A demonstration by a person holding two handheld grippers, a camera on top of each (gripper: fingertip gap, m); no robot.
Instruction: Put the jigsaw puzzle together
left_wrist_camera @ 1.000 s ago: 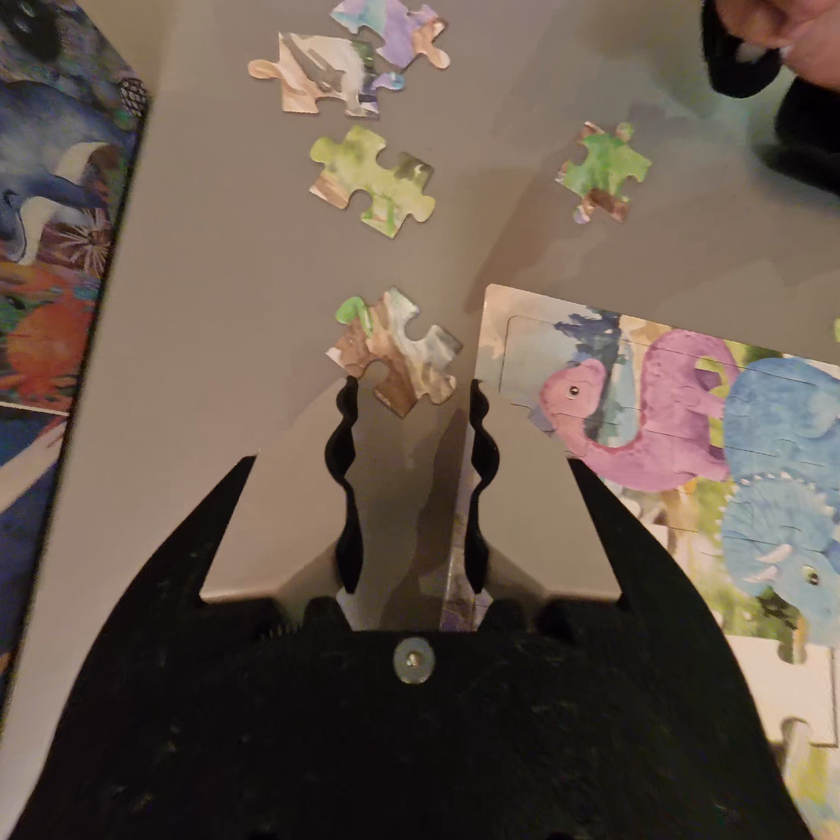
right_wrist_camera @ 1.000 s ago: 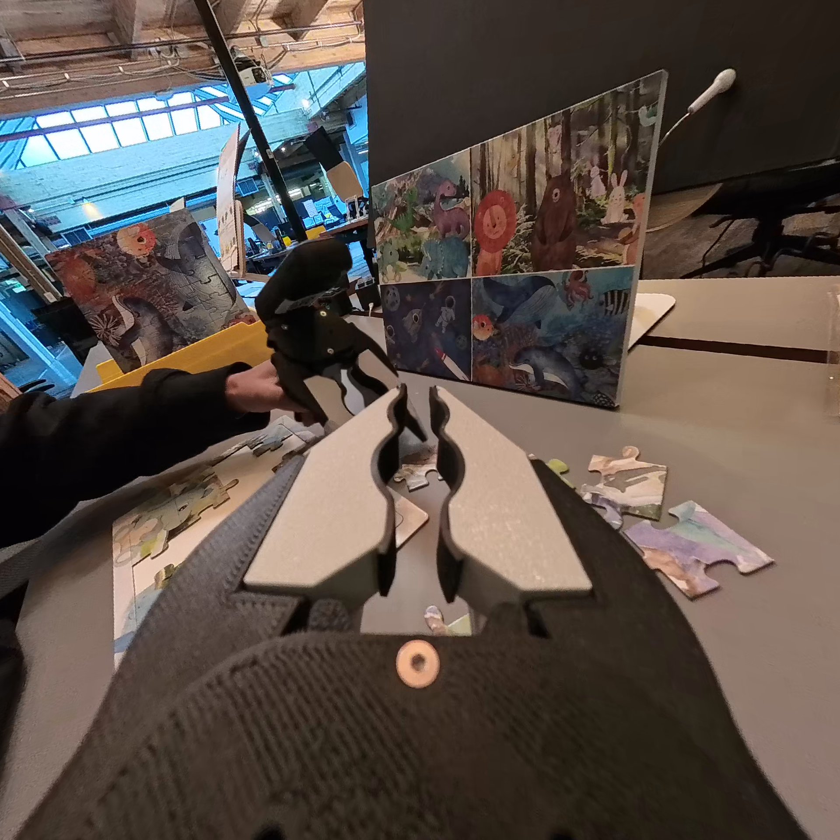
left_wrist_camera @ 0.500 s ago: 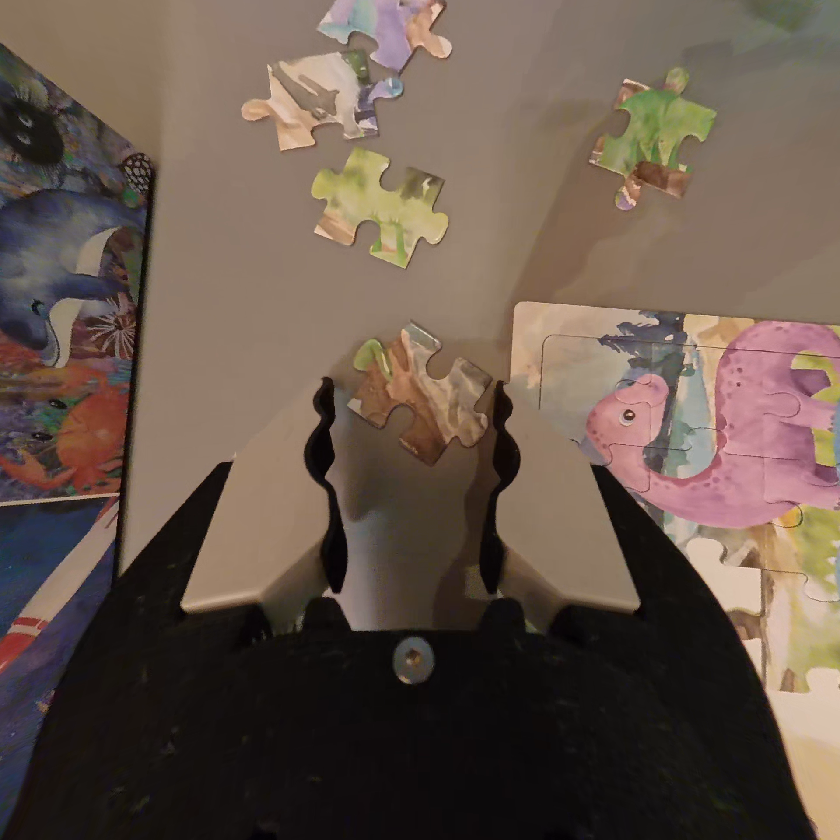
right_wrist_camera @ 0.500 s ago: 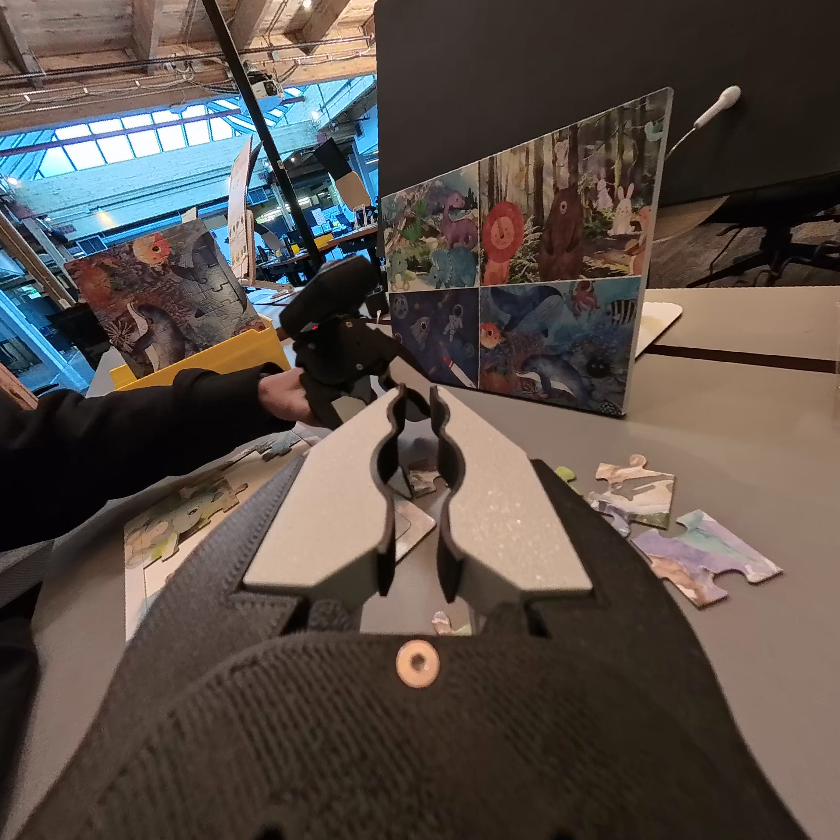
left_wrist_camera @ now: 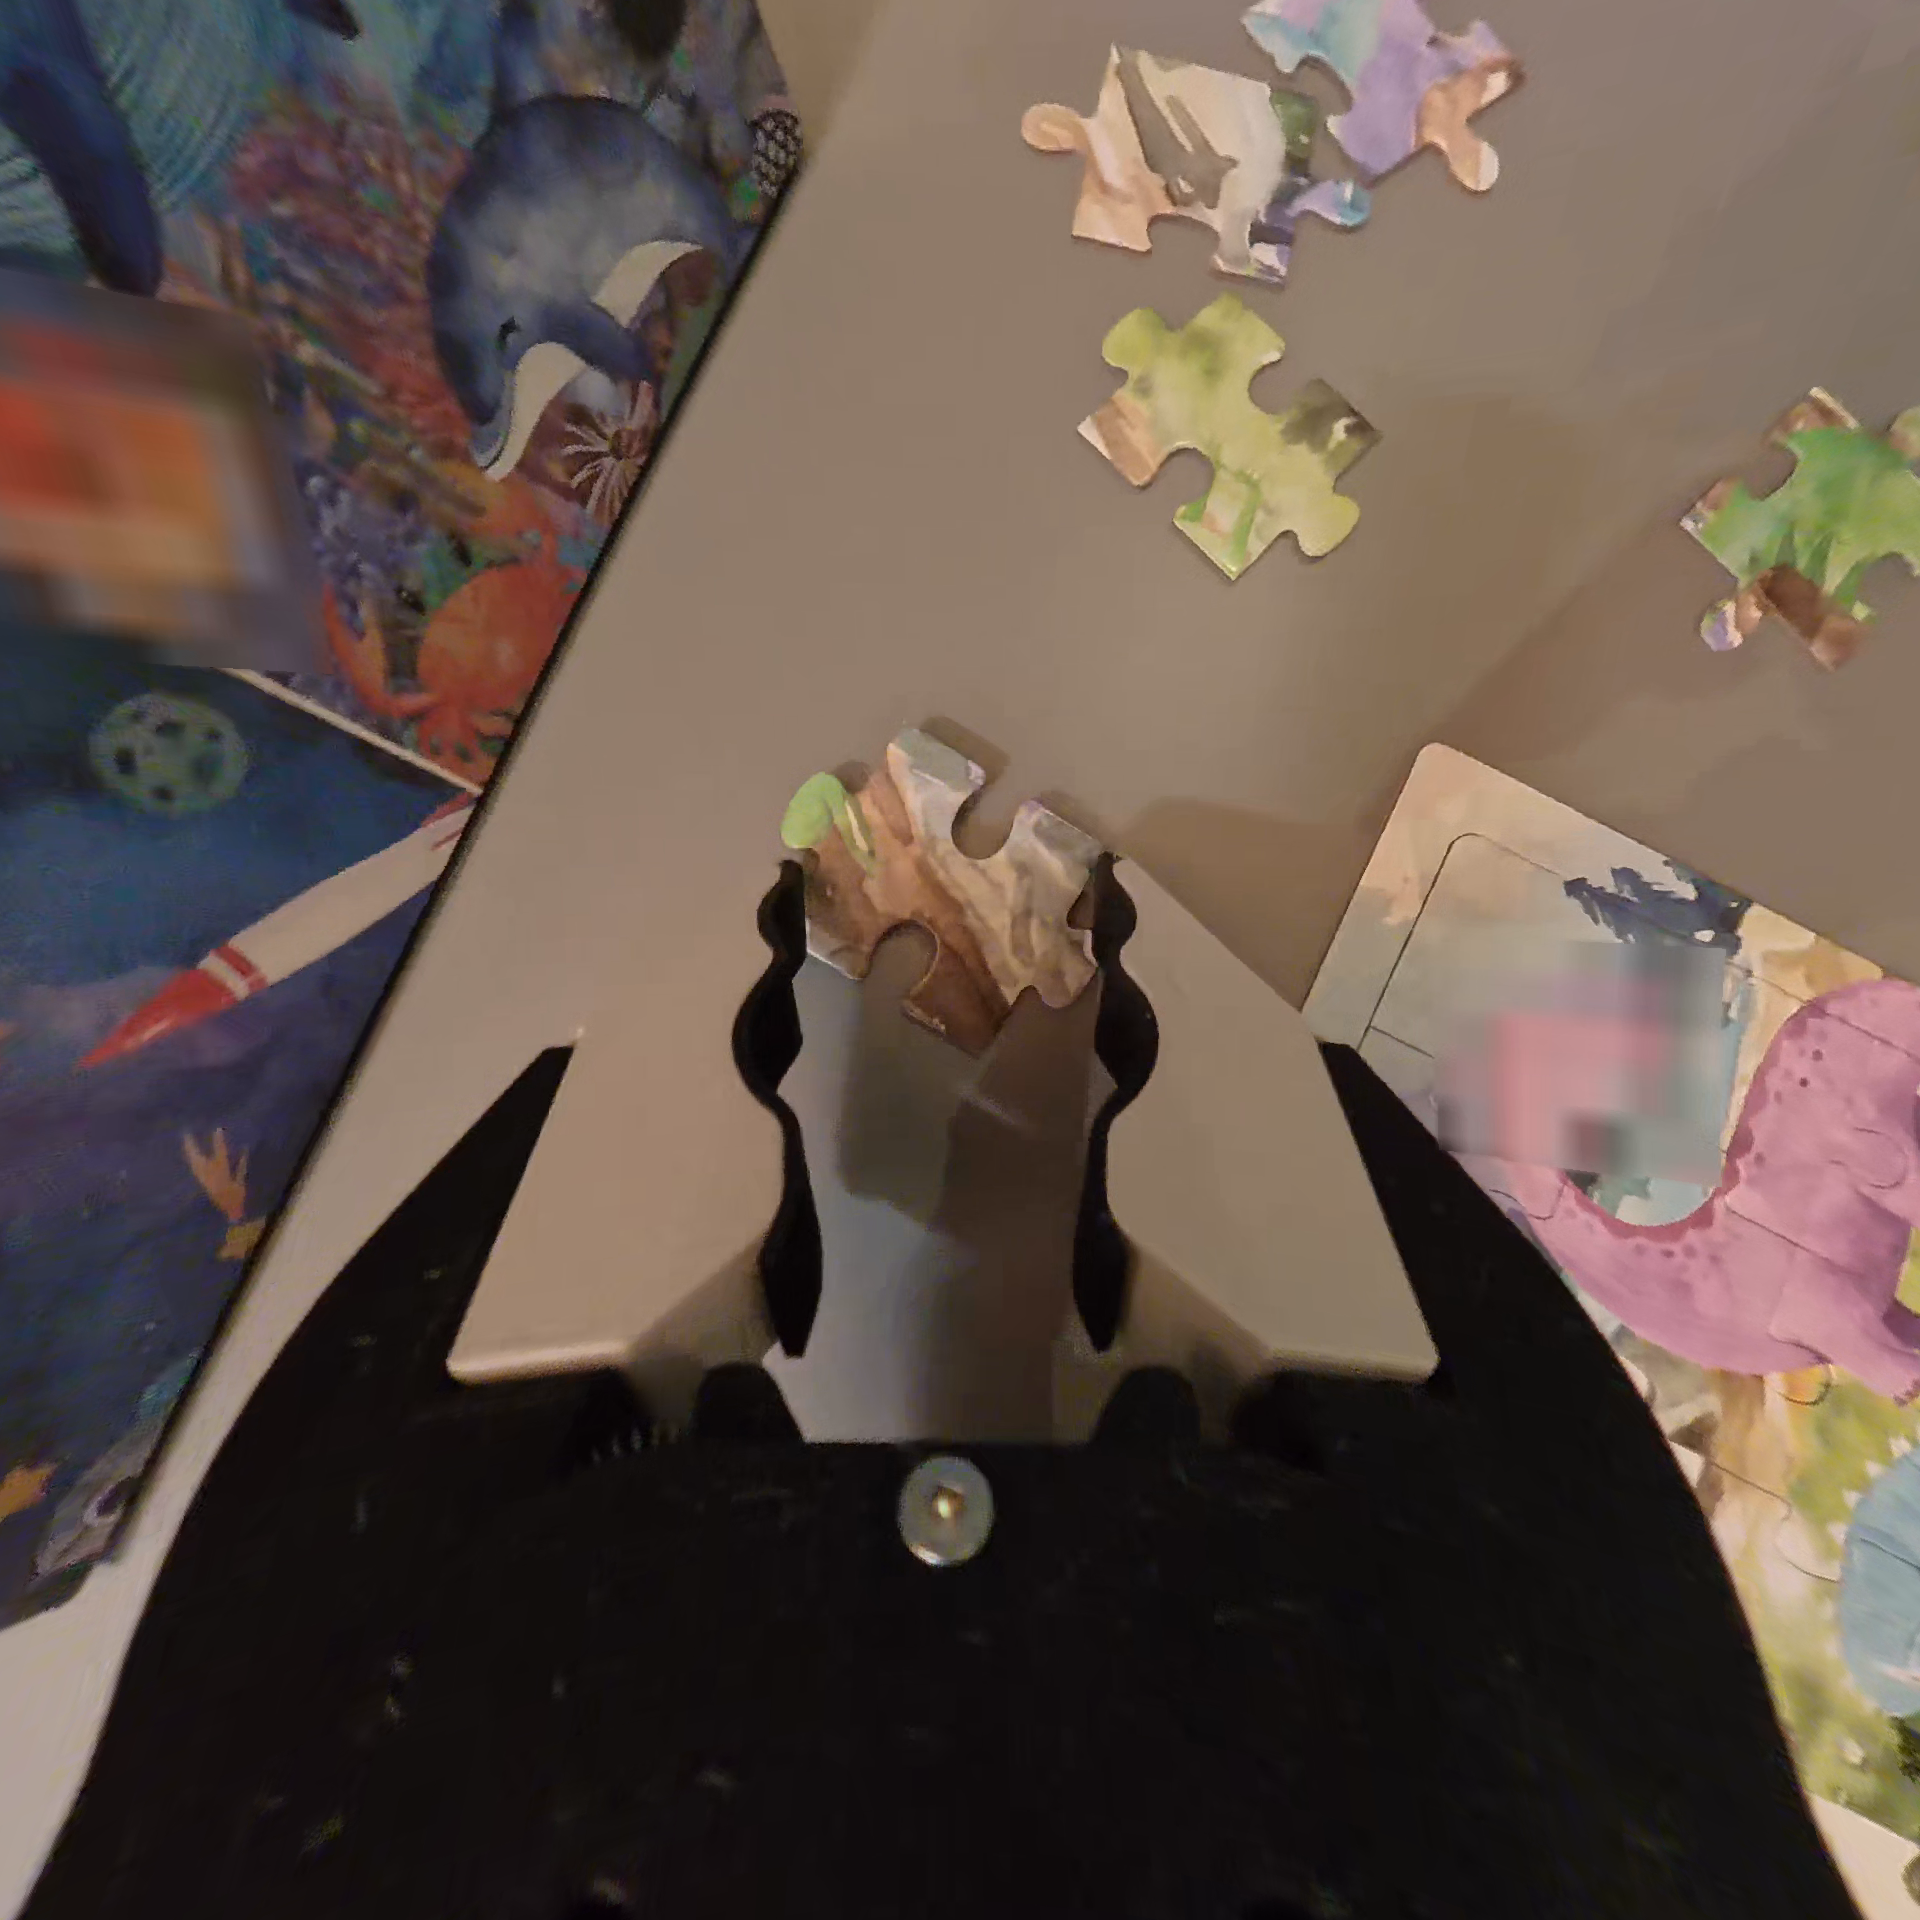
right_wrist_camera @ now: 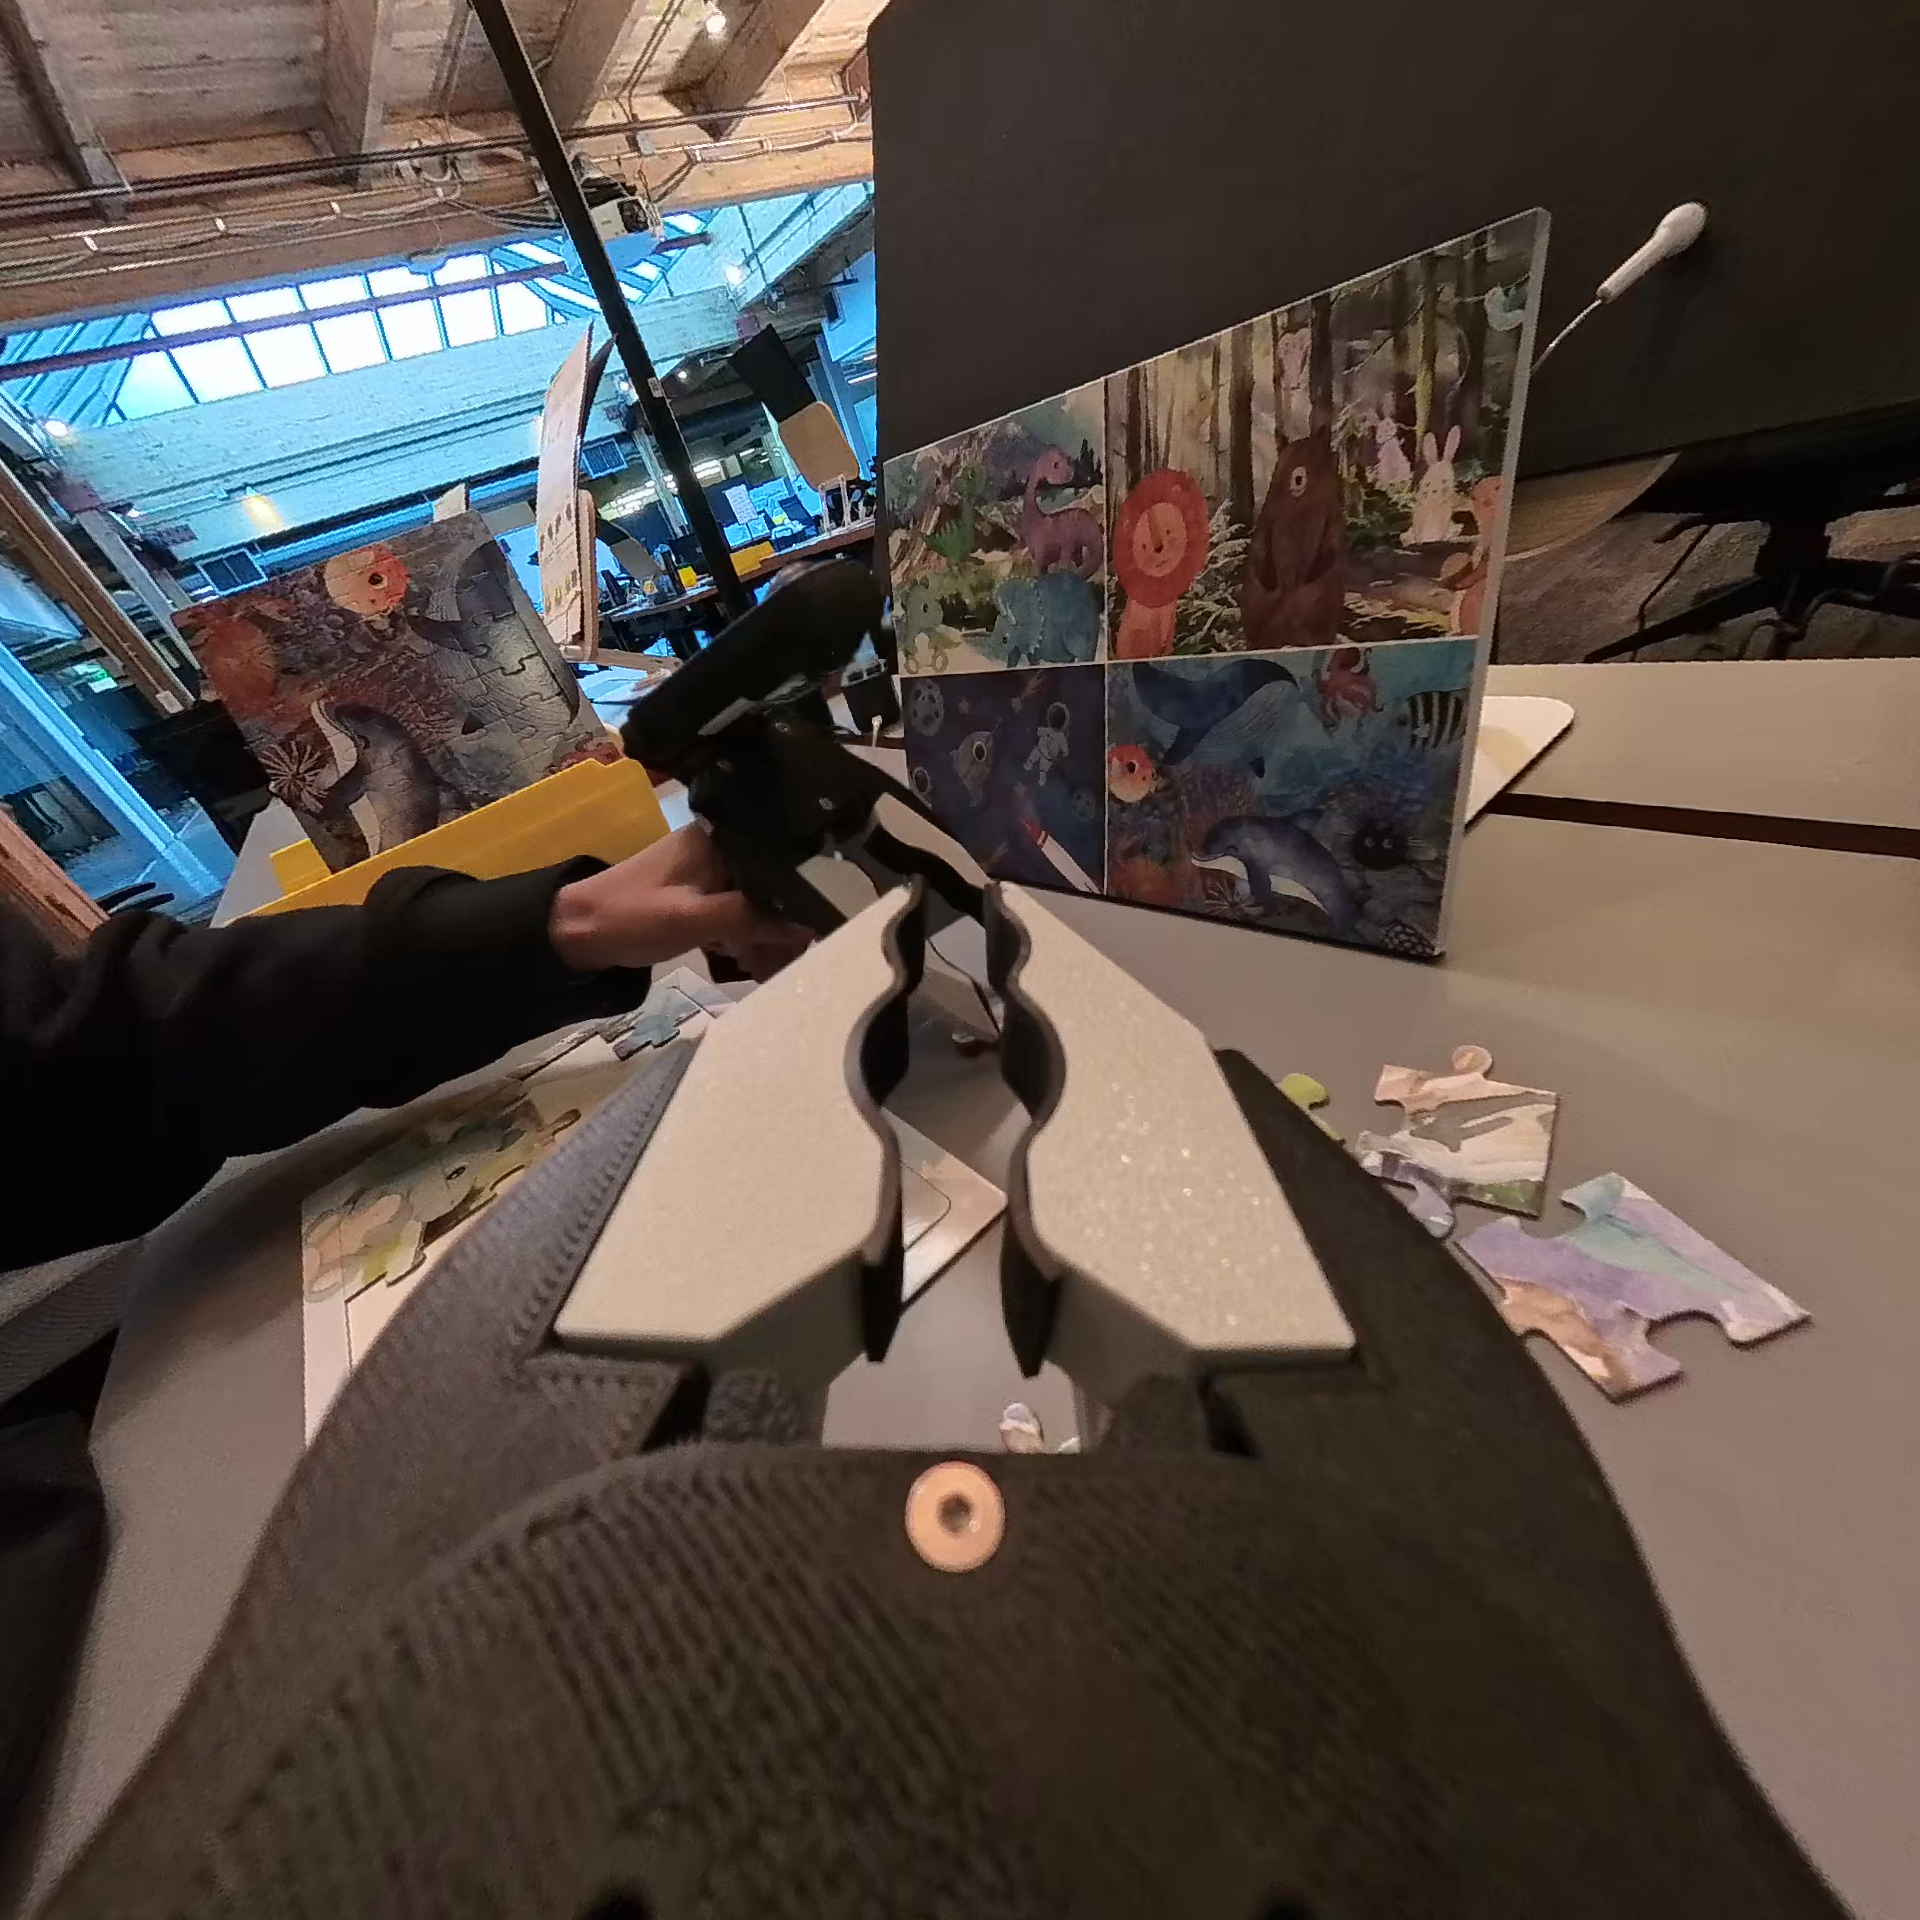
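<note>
Left gripper: jaws pinch the brown-and-grey puzzle piece by its edges, just left of the puzzle tray. Right gripper: jaws narrowly parted, empty. Risk: the thin edgewise hold may let the piece twist or drop onto the desk.

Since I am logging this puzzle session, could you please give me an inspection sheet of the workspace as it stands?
Surface: grey table, matte, no spills seen.
Job's things: brown-grey piece between the left gripper's fingertips; puzzle board partly filled with dinosaurs; four loose pieces beyond it: pale green piece, bright green piece, beige piece, purple piece.
Clutter: picture box standing upright; yellow bin behind.
Grippers: left gripper closed on the brown-grey piece's edges; right gripper holds nothing, jaws a narrow gap apart.
Cables: nothing seen on the table.
Surroundings: dark partition, skylit hall behind.
</note>
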